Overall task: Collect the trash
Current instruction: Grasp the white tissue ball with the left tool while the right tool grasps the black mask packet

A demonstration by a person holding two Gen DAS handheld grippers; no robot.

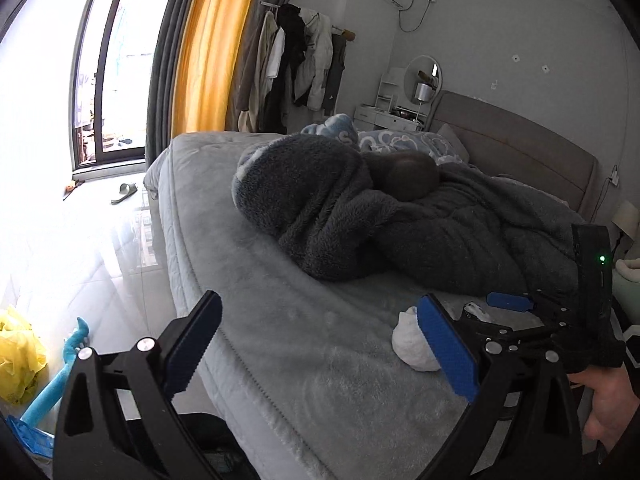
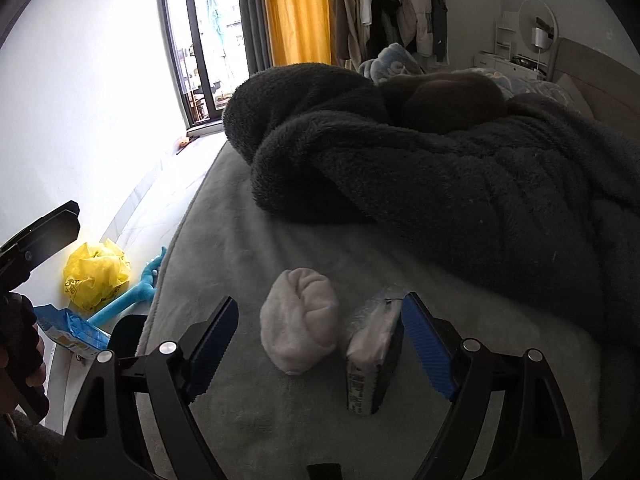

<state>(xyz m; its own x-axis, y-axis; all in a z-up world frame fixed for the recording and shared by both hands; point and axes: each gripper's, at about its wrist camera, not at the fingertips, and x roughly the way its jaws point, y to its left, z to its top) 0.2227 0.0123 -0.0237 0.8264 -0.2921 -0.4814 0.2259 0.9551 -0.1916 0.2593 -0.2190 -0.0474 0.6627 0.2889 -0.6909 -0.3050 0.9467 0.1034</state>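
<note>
A white balled-up wad point(image 2: 298, 328) and a small plastic-wrapped tissue pack point(image 2: 374, 352) lie side by side on the grey bed cover point(image 2: 248, 412). My right gripper point(image 2: 320, 344) is open and straddles both. The pack lies close against its right pad, and the left pad stands clear of the wad. In the left wrist view my left gripper point(image 1: 320, 344) is open and holds nothing, hovering over the bed's corner. The wad point(image 1: 412, 344) shows just behind its right finger point(image 1: 448, 348), and the right gripper point(image 1: 492, 308) hangs beyond it.
A dark fluffy blanket point(image 2: 440, 168) is heaped across the bed behind the items. On the floor left of the bed lie a yellow plastic bag point(image 2: 96, 276), a blue toy point(image 2: 132, 300) and a blue packet point(image 2: 68, 328). A slipper point(image 1: 124, 192) lies near the window.
</note>
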